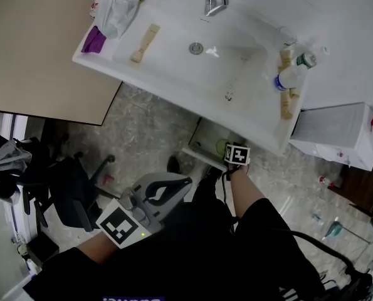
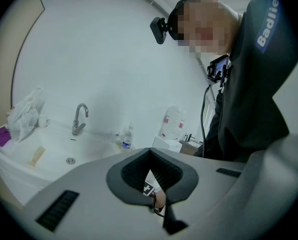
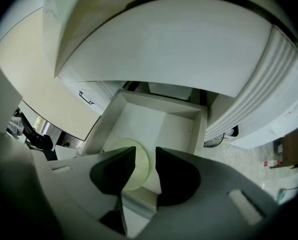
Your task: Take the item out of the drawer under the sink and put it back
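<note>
a person stands at a white sink (image 1: 173,61) with a gripper in each hand. the right gripper (image 3: 145,156) points steeply down into the open drawer (image 3: 200,129) under the sink, its jaws apart and clamping nothing. the item, a pale green round disc (image 3: 141,170), lies flat on the drawer floor close to the front edge, partly hidden behind the left jaw, with its right edge showing in the gap between the jaws. the left gripper (image 2: 149,151) is held off to the side near the person's legs, jaws closed on nothing and taking no part. with the disc resting in the drawer and the jaws spread over it, this looks like either the start of the pick or the end of the return; the pictures alone do not say which. if it is a pick, the jaws need to straddle the disc's rim and close; if it is a return, the gripper only needs to lift straight out. room is tight: the sink's curved underside (image 3: 164,44) hangs just above, the drawer walls close in on both sides, and a ribbed white unit (image 3: 269,99) stands just beside the drawer on the right. the clear way out is upward and back toward the person.
</note>
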Motion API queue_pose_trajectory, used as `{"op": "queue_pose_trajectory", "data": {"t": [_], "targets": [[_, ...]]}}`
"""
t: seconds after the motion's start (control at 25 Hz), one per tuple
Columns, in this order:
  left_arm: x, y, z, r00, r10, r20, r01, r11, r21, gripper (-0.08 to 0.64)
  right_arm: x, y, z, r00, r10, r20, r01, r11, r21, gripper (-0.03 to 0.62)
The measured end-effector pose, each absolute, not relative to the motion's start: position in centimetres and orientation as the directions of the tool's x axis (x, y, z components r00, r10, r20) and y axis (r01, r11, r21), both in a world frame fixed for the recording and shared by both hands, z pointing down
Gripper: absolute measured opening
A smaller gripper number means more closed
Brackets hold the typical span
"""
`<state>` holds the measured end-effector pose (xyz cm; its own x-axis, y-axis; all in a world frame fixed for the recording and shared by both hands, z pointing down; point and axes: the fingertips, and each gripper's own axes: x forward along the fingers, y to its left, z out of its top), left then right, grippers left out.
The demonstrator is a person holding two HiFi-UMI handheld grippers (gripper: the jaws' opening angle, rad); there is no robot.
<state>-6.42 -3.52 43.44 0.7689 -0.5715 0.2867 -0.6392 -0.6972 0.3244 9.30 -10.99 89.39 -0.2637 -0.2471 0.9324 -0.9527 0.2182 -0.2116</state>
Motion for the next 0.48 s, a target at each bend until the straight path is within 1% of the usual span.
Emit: {"op": "queue_pose_trajectory", "data": {"t": [0.36,0.48], "targets": [[-5.5,-3.4,39.9,0.787,-0.595,0.161,-0.613,-0.73,0.301,0.005,9.0,-9.7,81.1,-0.358,-0.338,0.87,-0.93,0.216,-0.299,0.118],[-4.9,-3.1,39.0,0.801,-0.587,0.12,-0.593,-0.75,0.293,0.005,9.2,-9.2,77.5,-0.39,-0.377,0.84,-0.918,0.225,-0.326,0.1]]}}
